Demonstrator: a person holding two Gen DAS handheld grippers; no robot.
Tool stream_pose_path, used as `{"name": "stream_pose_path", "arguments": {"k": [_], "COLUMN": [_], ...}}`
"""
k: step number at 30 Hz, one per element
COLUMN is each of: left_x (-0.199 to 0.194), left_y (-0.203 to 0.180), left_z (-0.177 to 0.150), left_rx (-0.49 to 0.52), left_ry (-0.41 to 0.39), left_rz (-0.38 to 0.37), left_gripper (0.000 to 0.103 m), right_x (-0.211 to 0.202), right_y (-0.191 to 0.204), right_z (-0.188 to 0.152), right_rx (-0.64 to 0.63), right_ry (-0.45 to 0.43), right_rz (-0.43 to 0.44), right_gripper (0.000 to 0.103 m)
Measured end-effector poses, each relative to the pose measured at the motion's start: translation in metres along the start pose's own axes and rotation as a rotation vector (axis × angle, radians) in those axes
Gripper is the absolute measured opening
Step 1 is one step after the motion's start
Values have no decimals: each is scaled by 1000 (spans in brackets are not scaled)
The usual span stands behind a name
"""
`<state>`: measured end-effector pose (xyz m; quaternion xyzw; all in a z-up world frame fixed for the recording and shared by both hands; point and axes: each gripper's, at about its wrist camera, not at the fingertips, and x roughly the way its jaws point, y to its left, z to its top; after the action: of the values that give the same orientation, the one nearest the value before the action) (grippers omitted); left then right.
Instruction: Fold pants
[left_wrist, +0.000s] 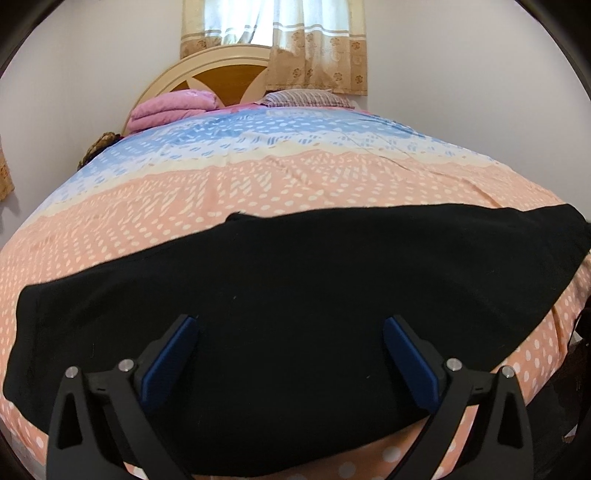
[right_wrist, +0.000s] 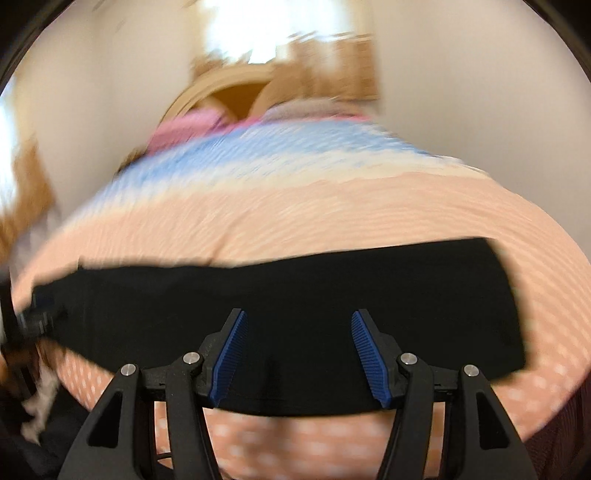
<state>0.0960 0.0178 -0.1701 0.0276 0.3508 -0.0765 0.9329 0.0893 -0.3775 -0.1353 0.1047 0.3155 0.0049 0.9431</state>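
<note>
Black pants (left_wrist: 295, 288) lie flat across the near part of the bed, stretched left to right. My left gripper (left_wrist: 291, 325) is open and empty, its blue-padded fingers wide apart just above the pants near their front edge. In the blurred right wrist view the same pants (right_wrist: 295, 295) form a dark band. My right gripper (right_wrist: 297, 317) is open and empty, hovering over the pants' near edge. The other gripper shows dimly at the far left of that view (right_wrist: 37, 317).
The bed (left_wrist: 258, 184) has a peach, cream and blue dotted cover. Folded pink bedding (left_wrist: 170, 109) and a striped pillow (left_wrist: 306, 98) lie by the wooden headboard (left_wrist: 221, 74). A curtained window (left_wrist: 277, 33) is behind. The bed's edge falls away at right (left_wrist: 569, 350).
</note>
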Motion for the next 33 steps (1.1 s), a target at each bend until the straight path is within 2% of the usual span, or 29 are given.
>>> {"name": "stream_pose_path", "arguments": {"k": [2, 5, 9, 13, 20, 24, 27, 30, 31, 33], "left_x": [1, 1, -5, -11, -13, -7, -3, -1, 0, 0], "left_y": [3, 8, 22, 47, 114, 141, 145, 140, 140, 142], "left_z": [-2, -3, -1, 2, -5, -15, -21, -21, -21, -22], "left_rx": [-8, -8, -1, -31, -143, -203, -210, -188, -189, -198], "left_ry": [4, 1, -19, -38, -54, -34, -26, -21, -21, -25], "left_rz": [10, 32, 92, 152, 297, 333, 338, 349, 347, 339], "left_gripper": [103, 103, 103, 103, 103, 103, 103, 103, 103, 103], "right_x": [-20, -34, -37, -27, -15, -6, -2, -4, -1, 2], "right_y": [-47, -93, -127, -127, -121, -117, -118, -118, -119, -121], "right_z": [3, 0, -15, -21, -22, -21, -21, -22, -24, -28], "right_rx": [132, 259, 374, 409, 408, 397, 405, 390, 402, 421], "right_ry": [-42, -56, -45, -12, -3, -5, -21, -17, -10, -10], "right_rz": [-27, -47, 18, 117, 132, 128, 150, 144, 165, 201], "right_gripper": [61, 61, 61, 57, 57, 57, 55, 33, 18, 17]}}
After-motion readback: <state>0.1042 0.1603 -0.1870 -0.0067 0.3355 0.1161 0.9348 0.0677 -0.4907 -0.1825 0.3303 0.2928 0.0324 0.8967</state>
